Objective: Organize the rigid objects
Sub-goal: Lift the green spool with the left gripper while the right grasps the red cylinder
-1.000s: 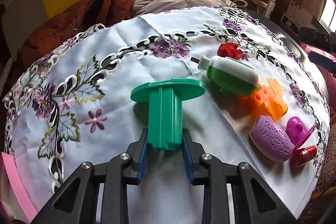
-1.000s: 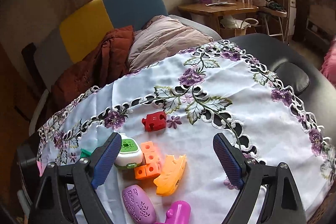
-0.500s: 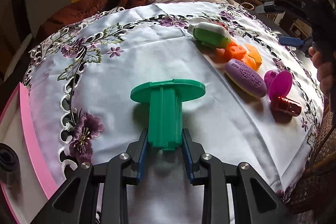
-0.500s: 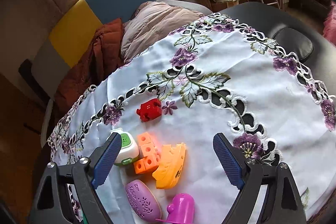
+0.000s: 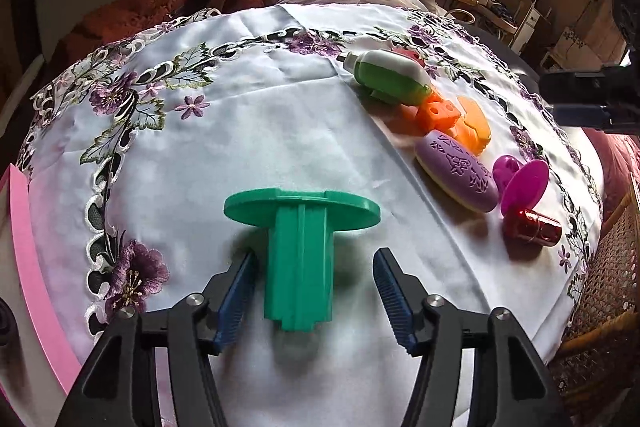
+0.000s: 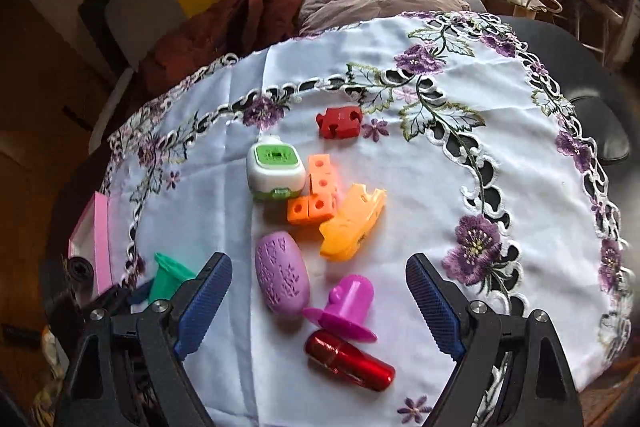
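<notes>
Green plastic, a flanged peg (image 5: pixel 300 247) with a ribbed square stem and a round disc at its far end, sits on the white embroidered cloth (image 5: pixel 248 131) of the desk, its stem between the pads of the left gripper (image 5: pixel 314 297). The jaws are opening, and a clear gap shows on either side of the stem, so nothing presses on it. A pink-rimmed tray (image 5: pixel 28 255) lies at the desk's left edge, near that gripper.

To the right of the peg lies a loose cluster: a green and white toy (image 6: pixel 276 171), orange cubes (image 6: pixel 316 193) touching it, a yellow-orange piece (image 6: pixel 352 223) against the cubes, a lilac patterned oval (image 6: pixel 282 277), a magenta flanged peg (image 6: pixel 348 307) lying on its side and a shiny red cylinder (image 6: pixel 348 365) just beside it. A red puzzle-shaped block (image 6: pixel 339 121) lies apart, farther back. The right gripper (image 6: pixel 320 301) hangs above the near end of this cluster with its jaws spread wide and empty; the magenta peg and the oval appear between its fingers, below them. No object lies between the green peg and the tray.

A second ago the left jaws were clamped on the green stem; now they have let go. The right wrist view took in the window then, and now looks more steeply down at the cluster.
</notes>
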`<action>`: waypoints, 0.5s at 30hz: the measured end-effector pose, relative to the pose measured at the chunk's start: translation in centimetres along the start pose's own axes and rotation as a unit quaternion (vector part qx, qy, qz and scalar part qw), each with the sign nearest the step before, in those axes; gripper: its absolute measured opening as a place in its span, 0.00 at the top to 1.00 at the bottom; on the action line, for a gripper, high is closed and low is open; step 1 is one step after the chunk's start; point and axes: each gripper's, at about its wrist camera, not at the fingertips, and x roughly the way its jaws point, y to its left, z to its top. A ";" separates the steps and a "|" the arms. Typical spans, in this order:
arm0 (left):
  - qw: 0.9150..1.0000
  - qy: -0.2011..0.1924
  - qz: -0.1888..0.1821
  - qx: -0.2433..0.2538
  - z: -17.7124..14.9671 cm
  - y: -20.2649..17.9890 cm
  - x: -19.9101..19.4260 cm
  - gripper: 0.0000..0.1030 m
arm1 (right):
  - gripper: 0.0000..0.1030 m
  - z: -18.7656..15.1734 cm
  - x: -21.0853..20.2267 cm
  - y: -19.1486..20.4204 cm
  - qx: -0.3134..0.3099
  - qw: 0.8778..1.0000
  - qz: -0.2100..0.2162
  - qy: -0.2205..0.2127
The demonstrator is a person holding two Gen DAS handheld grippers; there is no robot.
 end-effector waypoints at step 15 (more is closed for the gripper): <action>0.998 -0.036 -0.011 -0.050 -3.0 2.6 -2.9 0.71 | 0.08 -4.5 5.1 -0.7 0.040 0.984 -0.047 0.169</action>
